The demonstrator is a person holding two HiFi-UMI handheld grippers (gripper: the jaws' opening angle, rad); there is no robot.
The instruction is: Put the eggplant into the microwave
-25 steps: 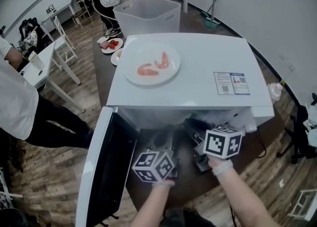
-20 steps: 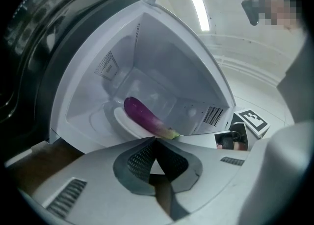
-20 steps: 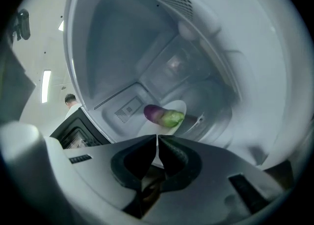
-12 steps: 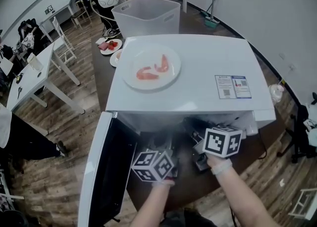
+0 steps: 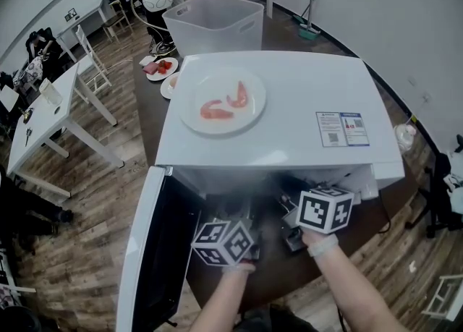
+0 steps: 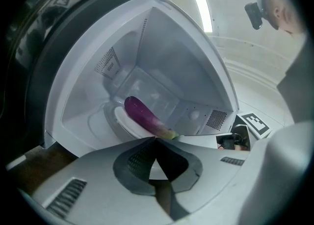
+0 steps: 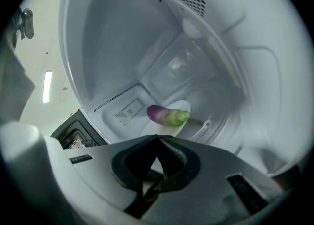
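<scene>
The purple eggplant with its green stem end lies on a white plate inside the open white microwave. Both grippers hover just outside the opening and point into the cavity, apart from the eggplant. My left gripper is shut with nothing between its tips. My right gripper has just been closing and is now shut, also on nothing. In the head view their marker cubes show below the microwave's front edge, while the eggplant is hidden there.
The microwave door hangs open to the left. A plate of shrimp rests on the microwave's top. Behind it stands a clear plastic bin, with small plates of food and a white table to the left.
A person in a white top at the left edge of the head view has gone out of sight. Both grippers have kept their places.
</scene>
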